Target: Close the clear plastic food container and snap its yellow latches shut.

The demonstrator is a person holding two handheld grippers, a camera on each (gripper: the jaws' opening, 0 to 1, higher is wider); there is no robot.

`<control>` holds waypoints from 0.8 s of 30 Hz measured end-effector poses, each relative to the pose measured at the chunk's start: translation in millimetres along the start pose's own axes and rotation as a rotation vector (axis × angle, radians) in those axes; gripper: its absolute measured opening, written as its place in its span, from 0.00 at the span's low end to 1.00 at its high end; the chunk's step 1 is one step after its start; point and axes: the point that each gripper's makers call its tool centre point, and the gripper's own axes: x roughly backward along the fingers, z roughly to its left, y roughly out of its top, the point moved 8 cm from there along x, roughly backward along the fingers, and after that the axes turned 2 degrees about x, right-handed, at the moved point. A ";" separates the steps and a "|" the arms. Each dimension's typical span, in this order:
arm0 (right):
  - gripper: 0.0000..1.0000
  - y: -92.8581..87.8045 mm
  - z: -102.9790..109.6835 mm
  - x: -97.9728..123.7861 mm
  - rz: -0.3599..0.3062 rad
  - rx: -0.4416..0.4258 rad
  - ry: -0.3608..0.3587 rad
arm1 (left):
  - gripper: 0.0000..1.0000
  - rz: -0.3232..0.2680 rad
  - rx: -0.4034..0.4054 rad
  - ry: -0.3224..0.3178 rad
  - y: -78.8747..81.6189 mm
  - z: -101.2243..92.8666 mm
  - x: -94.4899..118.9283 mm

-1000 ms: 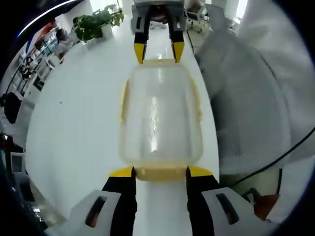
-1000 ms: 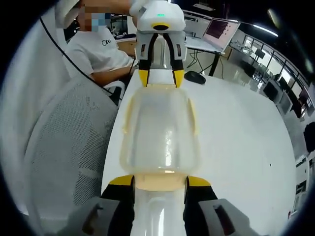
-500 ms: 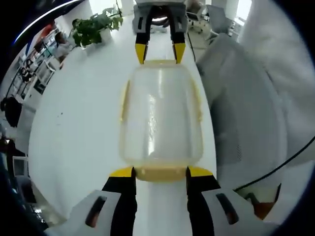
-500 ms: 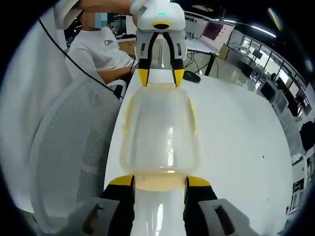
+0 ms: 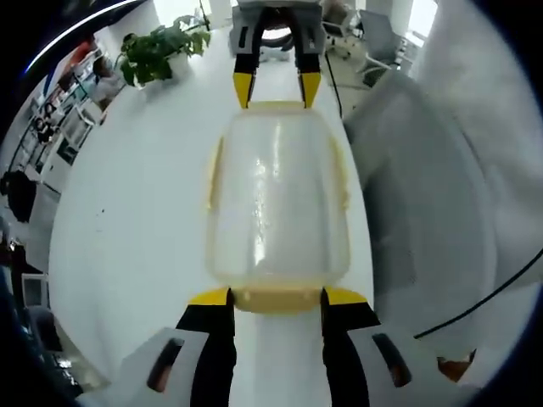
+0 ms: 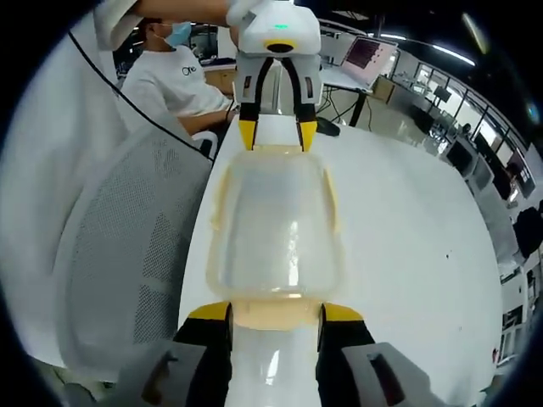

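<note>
The clear plastic container (image 5: 276, 191) lies lengthwise on the white table (image 5: 127, 212) with its lid on. My left gripper (image 5: 276, 297) is shut on the near yellow end latch (image 5: 276, 299), one yellow-tipped jaw at each side of it. At the far end, my right gripper (image 5: 275, 89) grips the opposite latch. In the right gripper view the same container (image 6: 276, 225) runs away from my right gripper (image 6: 276, 312), which is shut on its own yellow latch (image 6: 276, 314). The left gripper (image 6: 271, 136) holds the far end. Yellow side latches (image 5: 212, 174) lie flat along the rim.
A white mesh chair (image 6: 127, 254) stands beside the table edge (image 6: 191, 254), seen also as the chair (image 5: 416, 203). A seated person (image 6: 174, 80) is behind it. A potted plant (image 5: 157, 51) sits at the far table end. A laptop (image 6: 373, 55) and a mouse (image 6: 327, 127) lie beyond.
The background has drifted slightly in both views while the container stays fixed between the two grippers. Both grips look the same.
</note>
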 end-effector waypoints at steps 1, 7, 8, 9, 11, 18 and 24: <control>0.37 -2.0 -0.2 0.8 0.000 0.002 0.000 | 0.37 0.001 0.000 0.000 1.9 -0.2 -1.2; 0.37 -18.7 -2.5 7.7 0.001 -0.004 0.001 | 0.37 0.000 -0.005 -0.003 17.9 3.1 -10.3; 0.37 -21.3 -3.4 8.4 0.002 -0.005 0.001 | 0.37 0.000 -0.005 -0.003 20.0 3.5 -11.8; 0.37 -24.6 -4.3 9.6 0.003 -0.004 0.000 | 0.37 0.000 -0.006 -0.003 23.0 4.7 -14.1; 0.37 -28.8 -5.0 11.2 0.005 -0.005 0.001 | 0.37 -0.001 -0.006 -0.005 26.7 6.2 -16.5; 0.37 -43.2 -10.8 16.9 0.002 -0.005 -0.002 | 0.37 0.005 -0.006 -0.002 39.3 12.2 -25.3; 0.37 -56.9 -13.9 20.4 0.001 -0.006 0.001 | 0.37 0.005 -0.011 -0.002 49.6 14.5 -35.6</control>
